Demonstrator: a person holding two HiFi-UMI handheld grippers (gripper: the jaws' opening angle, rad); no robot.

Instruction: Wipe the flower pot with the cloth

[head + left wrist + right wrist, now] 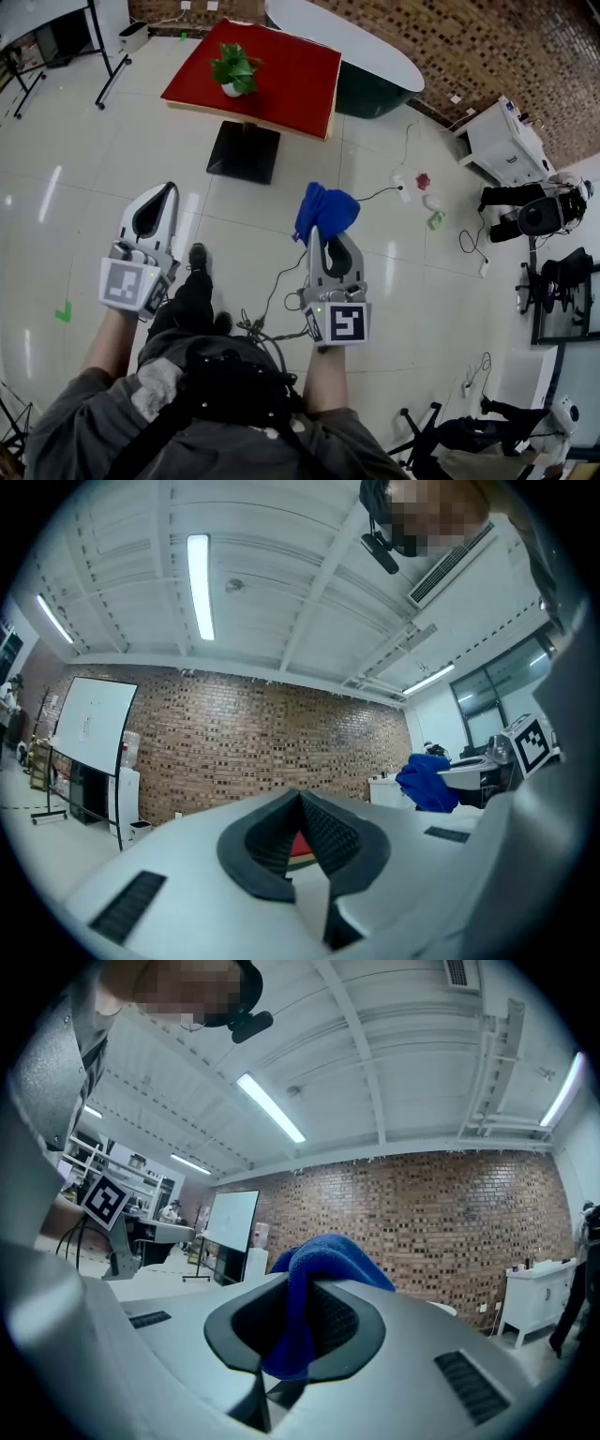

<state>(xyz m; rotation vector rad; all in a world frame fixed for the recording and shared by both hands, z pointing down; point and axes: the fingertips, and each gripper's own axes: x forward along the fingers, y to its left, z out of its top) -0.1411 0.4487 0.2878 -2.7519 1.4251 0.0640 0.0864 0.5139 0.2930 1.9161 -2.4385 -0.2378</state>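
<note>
A white flower pot point(232, 89) with a green plant stands on the red table point(291, 80) far ahead in the head view. My right gripper point(317, 228) is shut on a blue cloth point(325, 209), which bunches above its tip; in the right gripper view the cloth point(314, 1283) hangs pinched between the jaws. My left gripper point(169, 187) is shut with nothing in it, its jaws closed point(302, 808) in the left gripper view. Both grippers are held level, well short of the table. The cloth point(429, 782) also shows at the right of the left gripper view.
The table stands on a black base point(244, 152) on a glossy tiled floor. A white oval table point(361, 42) lies behind it. Cables point(272, 300) trail on the floor by my feet. A white cabinet point(504, 141) and stands are at the right.
</note>
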